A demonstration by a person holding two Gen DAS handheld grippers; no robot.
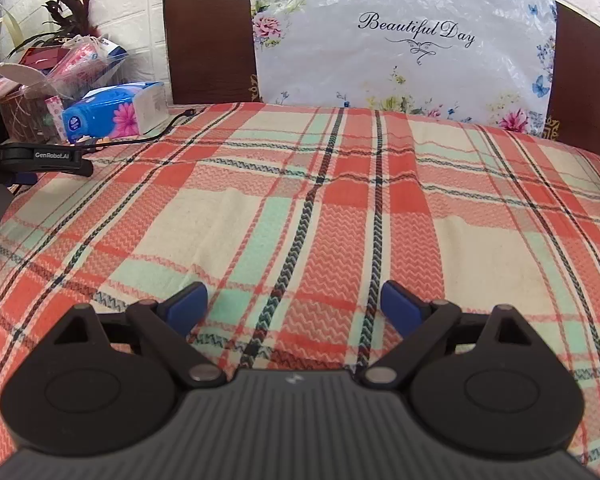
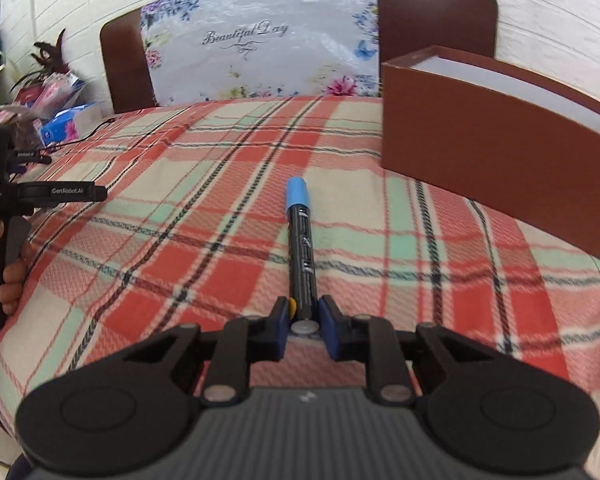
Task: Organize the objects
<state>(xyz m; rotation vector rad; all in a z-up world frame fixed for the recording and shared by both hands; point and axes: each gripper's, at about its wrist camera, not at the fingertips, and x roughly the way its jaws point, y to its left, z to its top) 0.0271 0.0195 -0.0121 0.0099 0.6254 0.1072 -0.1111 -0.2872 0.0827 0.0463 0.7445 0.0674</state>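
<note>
In the right wrist view my right gripper (image 2: 304, 312) is shut on the tail end of a black marker (image 2: 302, 256) with a blue cap. The marker points forward, held above the plaid cloth (image 2: 180, 208). A brown open-topped box (image 2: 480, 148) with a white inside stands to the right of the marker, apart from it. In the left wrist view my left gripper (image 1: 294, 304) is open over the plaid cloth (image 1: 300, 200), with nothing between its blue pads (image 1: 188, 304). That left gripper (image 2: 60, 192) also shows at the left edge of the right wrist view, held by a hand (image 2: 10, 280).
Tissue packs (image 1: 116, 110), plastic bags and a dark plant (image 1: 72, 8) crowd the far left corner, with a black cable (image 1: 156, 132) running out. Another black gripper-like device (image 1: 48, 156) sits at the left edge. A floral bag (image 1: 404, 40) leans on brown chair backs (image 1: 208, 40) behind.
</note>
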